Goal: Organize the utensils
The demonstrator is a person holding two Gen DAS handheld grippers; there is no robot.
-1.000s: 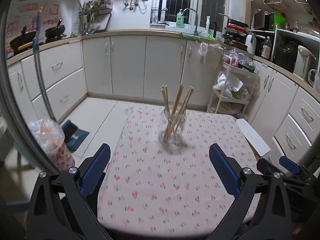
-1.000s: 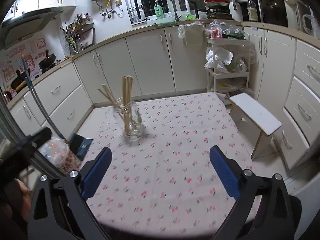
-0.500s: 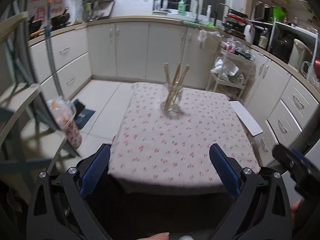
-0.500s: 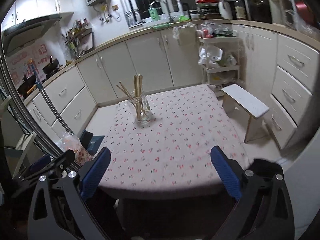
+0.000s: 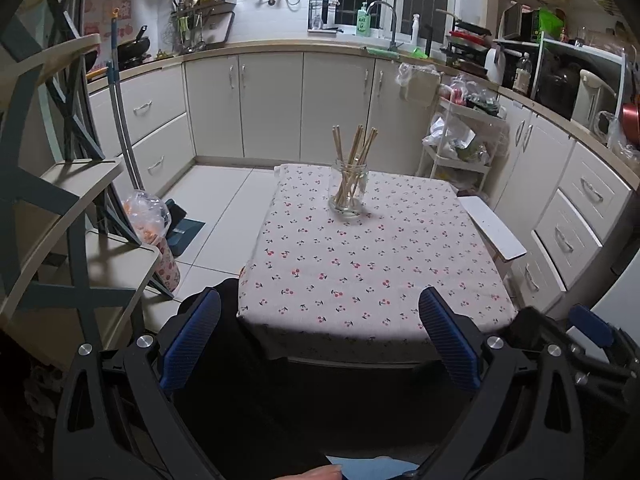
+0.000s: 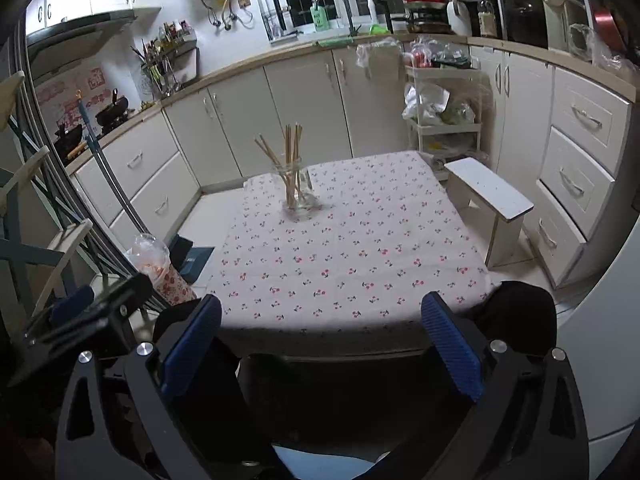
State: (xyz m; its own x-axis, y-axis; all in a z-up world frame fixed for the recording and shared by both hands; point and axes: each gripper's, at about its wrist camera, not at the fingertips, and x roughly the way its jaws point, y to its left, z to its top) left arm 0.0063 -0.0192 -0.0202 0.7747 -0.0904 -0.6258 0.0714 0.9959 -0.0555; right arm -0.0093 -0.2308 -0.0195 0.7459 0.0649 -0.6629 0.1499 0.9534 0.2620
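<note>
A clear glass jar (image 5: 349, 192) (image 6: 298, 196) stands upright on the far part of a table covered with a cherry-print cloth (image 5: 360, 264) (image 6: 352, 248). Several wooden chopsticks (image 5: 354, 160) (image 6: 286, 156) lean inside it. My left gripper (image 5: 320, 332) is open with nothing between its blue pads, held back from the table's near edge. My right gripper (image 6: 320, 330) is also open and holds nothing, likewise short of the near edge. Part of the right gripper (image 5: 588, 328) shows in the left wrist view, and part of the left gripper (image 6: 84, 312) shows in the right wrist view.
A white stool (image 5: 494, 228) (image 6: 488, 196) stands beside the table's right side. A flower-print bin with a plastic bag (image 5: 154, 236) (image 6: 160, 268) sits on the floor at left, beside a wooden shelf frame (image 5: 60, 200). Kitchen cabinets (image 5: 280, 104) line the walls; a cart (image 5: 456, 140) stands behind.
Both grippers have pulled back and away from the table, so the jar looks smaller and farther. Both stay open with nothing held.
</note>
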